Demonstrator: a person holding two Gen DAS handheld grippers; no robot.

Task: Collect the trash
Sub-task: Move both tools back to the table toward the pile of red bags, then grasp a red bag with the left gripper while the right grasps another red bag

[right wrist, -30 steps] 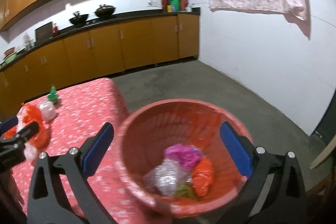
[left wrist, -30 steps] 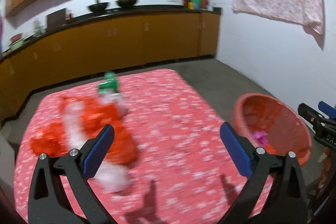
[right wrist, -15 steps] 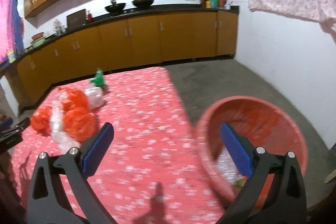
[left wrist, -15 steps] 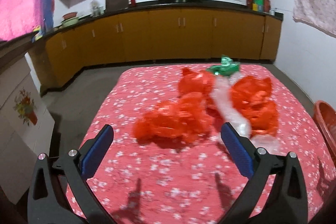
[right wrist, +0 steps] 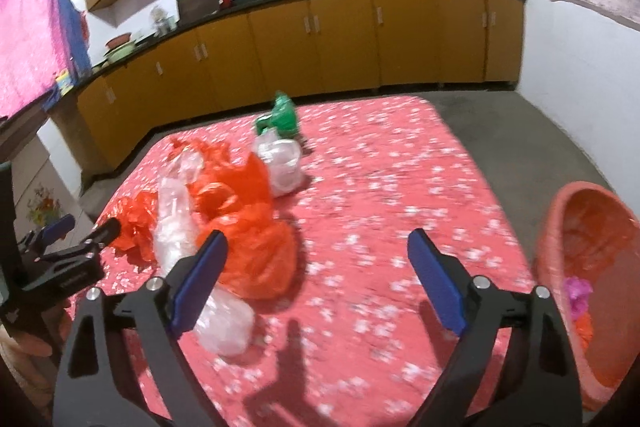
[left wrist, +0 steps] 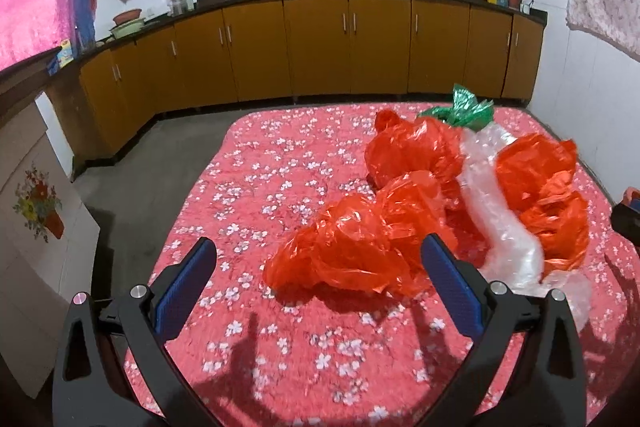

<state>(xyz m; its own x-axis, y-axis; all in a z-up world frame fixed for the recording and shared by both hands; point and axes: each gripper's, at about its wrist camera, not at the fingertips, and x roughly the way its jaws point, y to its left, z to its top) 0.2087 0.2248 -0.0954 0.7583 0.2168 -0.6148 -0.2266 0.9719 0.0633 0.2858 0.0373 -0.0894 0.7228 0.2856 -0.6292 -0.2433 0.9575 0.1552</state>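
- Hovering over the flowered red tablecloth [left wrist: 256,163], the left gripper [left wrist: 318,267] gapes wide and empty; the crumpled orange bags [left wrist: 360,251] lie just past its right finger, centre-right
- Closing on nothing, the right gripper [right wrist: 318,259] hangs over bare cloth; orange bags lower left, basket [right wrist: 560,223] at right edge

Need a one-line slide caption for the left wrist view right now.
Open left tool over the floral tablecloth, facing crumpled orange bags, clear plastic and a green wrapper.
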